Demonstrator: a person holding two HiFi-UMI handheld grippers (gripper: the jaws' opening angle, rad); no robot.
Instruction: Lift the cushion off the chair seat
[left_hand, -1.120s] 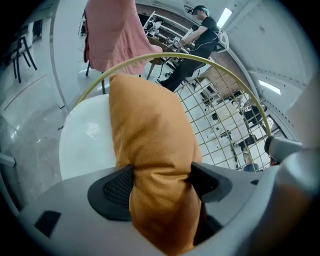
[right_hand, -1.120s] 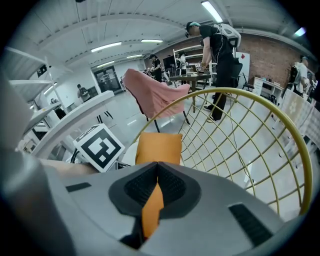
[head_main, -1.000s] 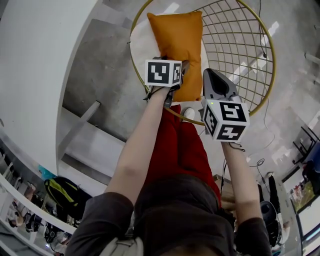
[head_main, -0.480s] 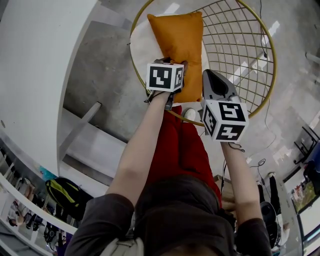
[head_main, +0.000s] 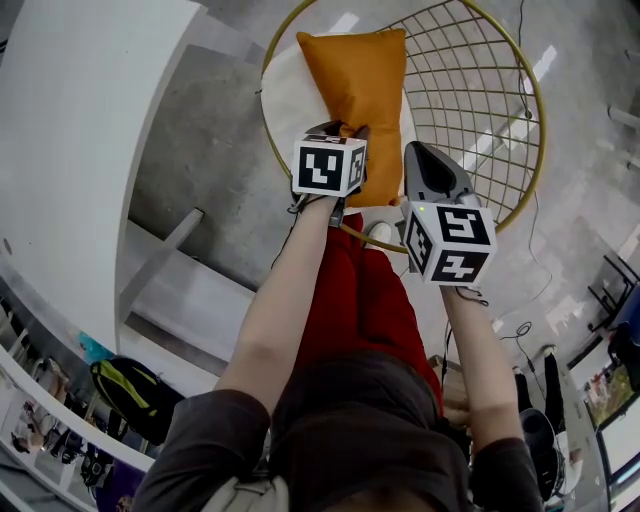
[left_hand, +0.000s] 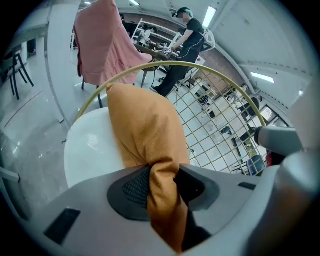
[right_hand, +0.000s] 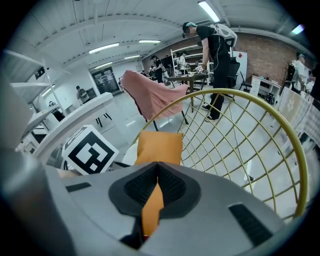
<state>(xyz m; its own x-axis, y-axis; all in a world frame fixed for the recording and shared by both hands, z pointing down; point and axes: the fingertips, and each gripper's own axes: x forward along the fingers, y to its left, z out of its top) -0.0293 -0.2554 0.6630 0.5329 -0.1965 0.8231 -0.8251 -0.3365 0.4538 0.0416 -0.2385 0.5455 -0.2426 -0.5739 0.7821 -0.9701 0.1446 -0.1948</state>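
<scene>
Two grippers at near end of orange cushion (head_main: 355, 80) lying on white chair seat (head_main: 283, 90). Pads of left gripper (left_hand: 162, 182) closing, pinching bunched corner; right gripper (right_hand: 156, 175) closed tip to tip, orange in slit behind. Square black-and-white markers on cubes (head_main: 328, 167). Gold wire back (head_main: 480, 90) close at right, bare floor (head_main: 200, 130) at left.

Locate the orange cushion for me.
Head view, top centre: the orange fabric cushion is on the round white seat of the gold wire chair, its near edge between the closing jaws of the left gripper.
</scene>
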